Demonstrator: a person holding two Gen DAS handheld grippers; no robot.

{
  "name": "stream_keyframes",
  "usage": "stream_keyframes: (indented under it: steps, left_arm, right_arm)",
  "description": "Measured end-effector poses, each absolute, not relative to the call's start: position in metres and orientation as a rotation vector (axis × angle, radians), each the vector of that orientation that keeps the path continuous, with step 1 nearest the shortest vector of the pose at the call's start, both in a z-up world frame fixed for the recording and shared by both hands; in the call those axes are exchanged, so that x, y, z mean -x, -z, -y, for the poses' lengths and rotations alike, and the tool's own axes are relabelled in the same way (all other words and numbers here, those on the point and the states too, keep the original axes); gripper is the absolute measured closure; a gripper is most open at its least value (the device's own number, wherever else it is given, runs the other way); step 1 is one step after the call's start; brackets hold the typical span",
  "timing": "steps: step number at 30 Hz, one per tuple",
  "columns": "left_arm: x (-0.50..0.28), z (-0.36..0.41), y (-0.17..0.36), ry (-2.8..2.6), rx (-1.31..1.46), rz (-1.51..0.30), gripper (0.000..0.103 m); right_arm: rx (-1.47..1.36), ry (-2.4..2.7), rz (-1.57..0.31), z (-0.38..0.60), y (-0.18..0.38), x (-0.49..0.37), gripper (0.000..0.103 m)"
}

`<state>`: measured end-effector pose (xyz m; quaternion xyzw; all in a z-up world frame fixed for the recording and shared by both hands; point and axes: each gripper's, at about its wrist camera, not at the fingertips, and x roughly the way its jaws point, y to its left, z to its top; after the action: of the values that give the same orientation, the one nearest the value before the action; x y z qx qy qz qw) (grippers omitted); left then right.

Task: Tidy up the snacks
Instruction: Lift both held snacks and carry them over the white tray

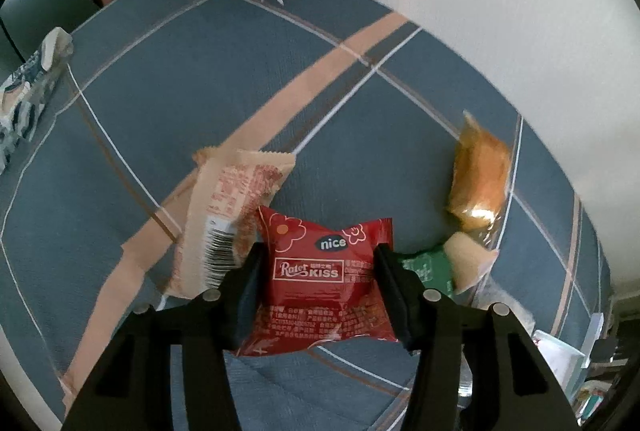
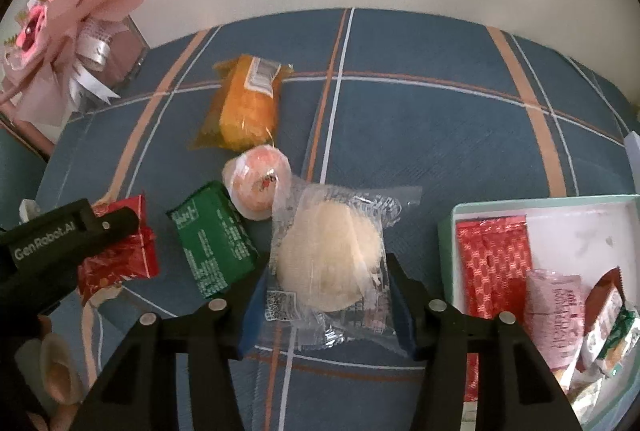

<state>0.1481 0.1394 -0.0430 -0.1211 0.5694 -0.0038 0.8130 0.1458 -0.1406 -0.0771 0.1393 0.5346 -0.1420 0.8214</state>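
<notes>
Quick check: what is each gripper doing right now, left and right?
Left gripper: shut on the red Roter Kiss packet.
Right gripper: shut on the clear-wrapped pale pastry.

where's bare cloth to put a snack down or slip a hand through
Free: the cloth between the orange packet and the box, up to the wall. Crowded: the green packet, round sweet and clear-wrapped pastry bunch together.

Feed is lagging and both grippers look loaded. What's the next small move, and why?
Probably carry the right gripper with its clear-wrapped pale bun rightward over the open box: the jaws sit against the wrapper's sides, and the box beside it has bare floor. The left gripper with its red packet can follow.
</notes>
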Motion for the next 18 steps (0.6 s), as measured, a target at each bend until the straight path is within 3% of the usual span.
stream_keyframes:
  steps: [18]
  left_arm:
    - [-0.132,-0.152,-0.031,0.076,0.364,-1.059,0.048]
  right_arm:
    - [-0.369,0.321,-1.004,0.173,-0.007,-0.119,0.047]
